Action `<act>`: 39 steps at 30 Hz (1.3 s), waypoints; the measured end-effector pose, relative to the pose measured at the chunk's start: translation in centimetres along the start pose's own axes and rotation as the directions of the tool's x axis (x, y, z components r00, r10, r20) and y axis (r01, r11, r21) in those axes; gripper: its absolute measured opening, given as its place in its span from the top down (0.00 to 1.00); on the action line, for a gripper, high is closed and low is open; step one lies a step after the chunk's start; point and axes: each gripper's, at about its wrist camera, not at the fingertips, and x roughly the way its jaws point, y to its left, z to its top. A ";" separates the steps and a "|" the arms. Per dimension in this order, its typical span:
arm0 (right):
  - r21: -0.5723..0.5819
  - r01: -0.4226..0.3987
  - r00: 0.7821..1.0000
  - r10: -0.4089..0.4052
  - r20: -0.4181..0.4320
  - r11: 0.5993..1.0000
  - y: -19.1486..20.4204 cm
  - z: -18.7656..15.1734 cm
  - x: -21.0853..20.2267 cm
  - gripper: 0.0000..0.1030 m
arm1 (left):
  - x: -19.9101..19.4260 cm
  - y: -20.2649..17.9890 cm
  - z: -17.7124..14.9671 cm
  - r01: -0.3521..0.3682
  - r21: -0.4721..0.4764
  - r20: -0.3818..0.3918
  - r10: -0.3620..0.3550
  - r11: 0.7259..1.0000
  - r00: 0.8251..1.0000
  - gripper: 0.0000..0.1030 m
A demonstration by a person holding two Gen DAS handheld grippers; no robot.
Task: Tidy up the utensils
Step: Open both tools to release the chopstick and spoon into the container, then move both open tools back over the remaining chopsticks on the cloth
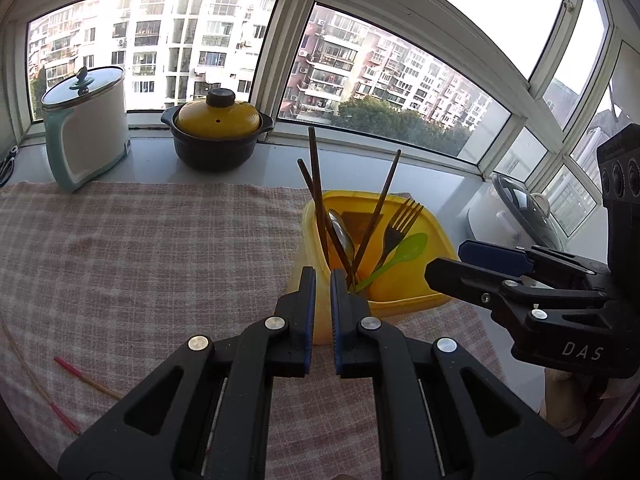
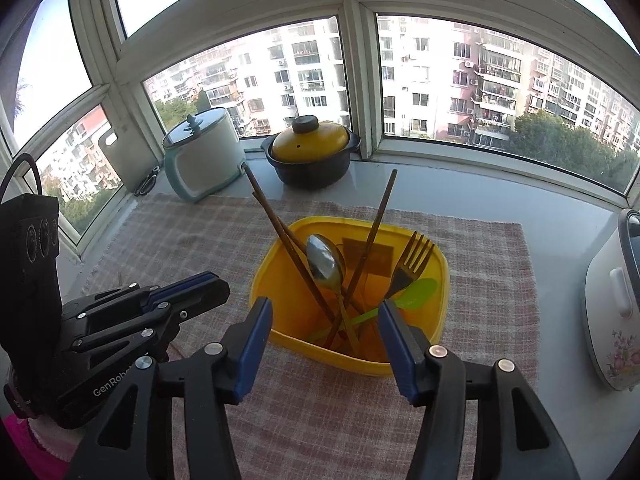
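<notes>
We see the left gripper with its jaws drawn together, nothing caught between the blue pads, hanging just short of the near wall of the yellow container. The right gripper has its jaws standing well apart and empty, straddling the container's near rim from above without touching it.

Inside the container the utensils lean in a loose bundle: three dark chopsticks stick up highest, two tilting toward its left side and one toward the middle, a metal spoon rests bowl-up between them, a gold fork stands tines-up toward its right side, and a green plastic spoon lies just below the fork.

The container sits on a checked cloth. Left of the container and nearer to us, a pair of red-tipped chopsticks lies flat on the cloth.

Beyond the container, on the windowsill, we find a black pot with a yellow lid and, to its left, a white and teal electric cooker. Right of the container stands a white flowered rice cooker.
</notes>
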 end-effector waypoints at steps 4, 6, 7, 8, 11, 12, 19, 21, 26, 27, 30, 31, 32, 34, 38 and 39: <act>-0.017 0.021 1.000 -0.021 0.015 1.000 1.7 -0.7 -0.8 0.37 | -1.3 1.1 -0.7 -0.001 -0.005 -0.004 0.001 1.000 1.000 0.96; -0.032 0.038 0.999 -0.038 0.022 0.999 2.8 -0.9 -1.1 0.37 | -2.0 1.6 -1.0 -0.004 -0.004 -0.005 0.004 1.000 1.000 0.96; -0.036 0.042 0.999 -0.042 0.025 0.998 3.2 -1.0 -1.3 0.37 | -2.4 2.0 -1.2 -0.005 -0.005 -0.006 0.005 1.000 1.000 0.96; -0.041 0.043 0.999 -0.042 0.029 0.998 3.7 -1.1 -1.5 0.37 | -2.6 2.3 -1.3 -0.006 -0.006 -0.008 0.006 1.000 1.000 0.96; -0.047 0.040 0.998 -0.038 0.041 0.998 5.1 -1.2 -1.9 0.30 | -3.6 3.4 -1.8 -0.018 -0.007 -0.013 0.018 1.000 1.000 0.96; -0.050 0.039 0.998 -0.037 0.045 0.998 5.7 -1.2 -1.9 0.27 | -4.1 3.9 -2.0 -0.023 -0.008 -0.013 0.023 1.000 1.000 0.95; -0.089 0.021 0.999 -0.018 0.037 0.996 9.2 -1.5 -1.4 0.23 | -6.7 7.5 -3.4 -0.065 -0.024 -0.019 0.065 0.998 0.998 0.63; -0.092 0.006 0.999 -0.003 0.034 0.996 10.2 -1.5 -1.0 0.16 | -7.4 8.7 -3.9 -0.081 -0.031 -0.029 0.080 0.996 0.996 0.63; -0.122 -0.016 0.999 0.020 0.030 0.992 13.2 -1.6 -0.1 0.14 | -9.0 12.1 -5.1 -0.118 -0.056 -0.052 0.116 0.991 0.992 0.63; -0.127 -0.019 0.999 0.023 0.027 0.992 13.8 -1.7 0.1 0.14 | -9.3 12.8 -5.4 -0.127 -0.061 -0.058 0.124 0.990 0.991 0.63; -0.142 -0.033 0.999 0.036 0.014 0.989 15.4 -1.8 0.8 0.14 | -10.3 14.9 -6.2 -0.149 -0.085 -0.067 0.144 0.985 0.987 0.63; -0.144 -0.040 0.999 0.042 0.010 0.989 16.0 -1.8 1.1 0.14 | -10.6 15.6 -6.5 -0.153 -0.099 -0.070 0.147 0.983 0.987 0.63; -0.144 -0.046 0.999 0.048 0.009 0.989 16.4 -1.9 1.3 0.14 | -10.9 16.3 -6.7 -0.156 -0.114 -0.073 0.148 0.981 0.986 0.63; -0.143 -0.059 0.998 0.060 0.009 0.988 17.1 -1.9 1.7 0.14 | -11.5 17.7 -7.2 -0.166 -0.135 -0.079 0.157 0.977 0.984 0.63; -0.147 -0.072 0.997 0.075 0.016 0.986 17.9 -2.4 2.5 0.14 | -12.9 20.3 -8.2 -0.208 -0.154 -0.083 0.197 0.966 0.977 0.63; -0.150 -0.078 0.996 0.082 0.021 0.986 18.0 -2.5 2.6 0.14 | -13.2 20.9 -8.5 -0.216 -0.158 -0.087 0.204 0.964 0.975 0.63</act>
